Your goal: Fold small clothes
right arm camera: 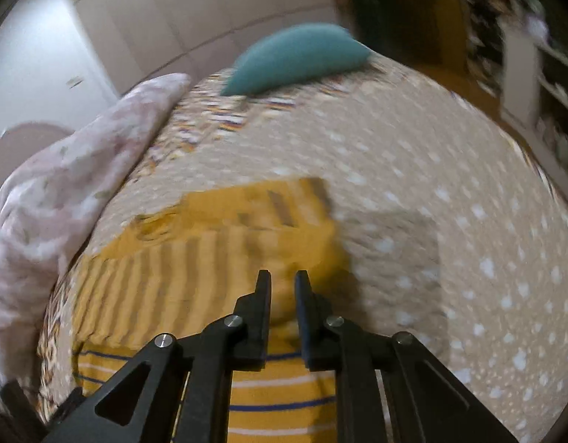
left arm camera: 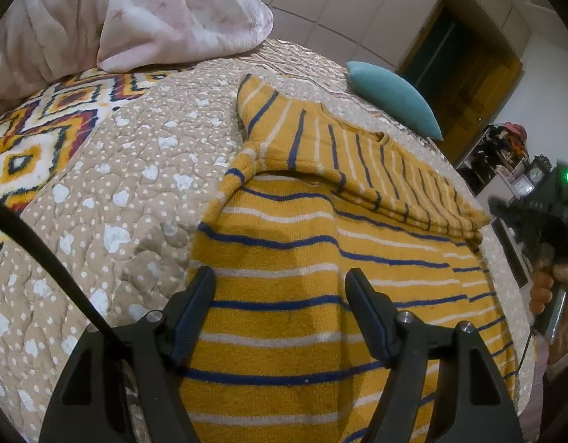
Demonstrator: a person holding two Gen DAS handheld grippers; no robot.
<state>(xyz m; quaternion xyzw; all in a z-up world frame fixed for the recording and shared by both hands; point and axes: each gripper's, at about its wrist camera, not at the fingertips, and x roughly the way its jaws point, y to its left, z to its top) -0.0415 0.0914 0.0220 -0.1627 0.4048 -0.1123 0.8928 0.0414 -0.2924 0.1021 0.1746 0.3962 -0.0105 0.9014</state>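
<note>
A mustard-yellow sweater (left arm camera: 302, 251) with blue and white stripes lies flat on the bed quilt (left arm camera: 128, 170). One sleeve is folded across its upper part. My left gripper (left arm camera: 280, 280) is open and empty, its jaws wide apart just above the sweater's body. The right gripper (left arm camera: 542, 217) shows at the right edge of the left wrist view, held in a hand. In the right wrist view, which is blurred, my right gripper (right arm camera: 283, 277) hovers over the sweater (right arm camera: 217, 251) with a narrow gap between its jaws and nothing in them.
A teal cushion (left arm camera: 394, 99) lies at the far side of the bed, also in the right wrist view (right arm camera: 295, 59). A pink blanket (left arm camera: 136, 18) is piled at the far left. A patterned rug-like cover (left arm camera: 36, 136) lies left. Wardrobe doors and cluttered shelves stand beyond.
</note>
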